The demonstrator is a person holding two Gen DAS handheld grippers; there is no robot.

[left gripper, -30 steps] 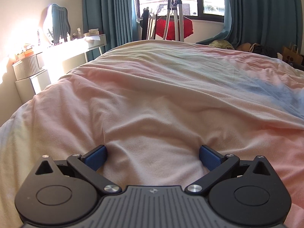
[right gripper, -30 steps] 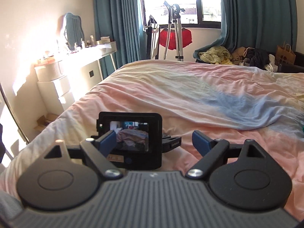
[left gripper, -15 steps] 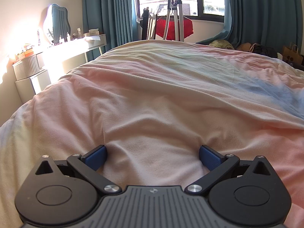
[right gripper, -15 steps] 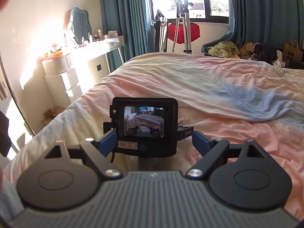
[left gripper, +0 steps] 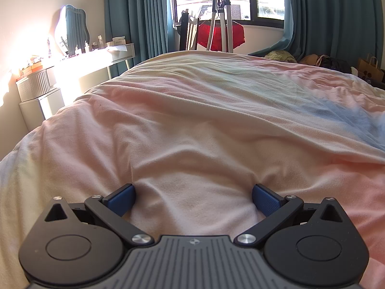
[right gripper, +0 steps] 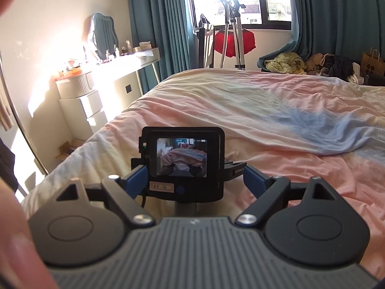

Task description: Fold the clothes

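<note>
Left wrist view: the left gripper [left gripper: 193, 198] lies low on a bed [left gripper: 216, 110] covered with a pink, cream and blue duvet. Its blue fingers [left gripper: 121, 198] are spread wide with nothing between them except the duvet they press into, which dimples at each tip. It looks parked here, resting while the session gets under way. No garment to fold lies on the bed in this view; the only clothes in sight are a red garment [left gripper: 221, 36] hanging on a rack by the window and a heap of clothes [left gripper: 322, 60] on the floor beyond the far edge. Compared with a second ago, this view is unchanged.

Right wrist view: the right gripper [right gripper: 195, 178] is held above the near corner of the bed, fingers equally wide apart and gripping nothing. Just ahead of them sits the left gripper's camera [right gripper: 182, 163], its lit screen facing this lens; it is apart from the fingers, not grasped. A blurred fingertip [right gripper: 16, 240] fills the lower left corner. The heap of clothes shows past the bed, well away from both tools. Against a second ago, this gripper has risen and the bed sits lower in view.
</note>
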